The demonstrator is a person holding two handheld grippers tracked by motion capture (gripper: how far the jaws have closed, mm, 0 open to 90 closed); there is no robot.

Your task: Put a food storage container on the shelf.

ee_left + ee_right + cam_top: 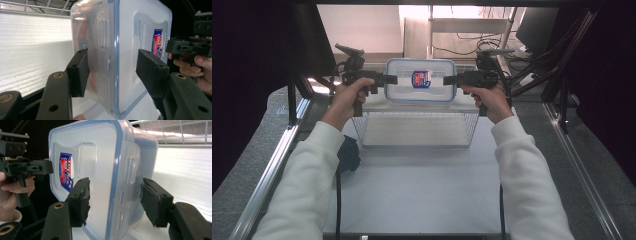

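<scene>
A clear plastic container [419, 92] with a blue-sealed lid and a red and blue label hangs lid-up over the far side of a wire basket [412, 145]. My left gripper [391, 79] grips its left end and my right gripper [447, 79] its right end. In the left gripper view the container [125, 37] stands on edge between the jaws of my left gripper [112, 72], one pad on the base and one on the lid. The right gripper view has the container [100, 157] clamped the same way in my right gripper [115, 200].
The wire basket stands on a white table [412, 190]. A dark bundle [348, 155] lies beside the left sleeve. Metal rails [272, 165] run along both sides, and black frame struts [557, 75] and cables stand at the back right.
</scene>
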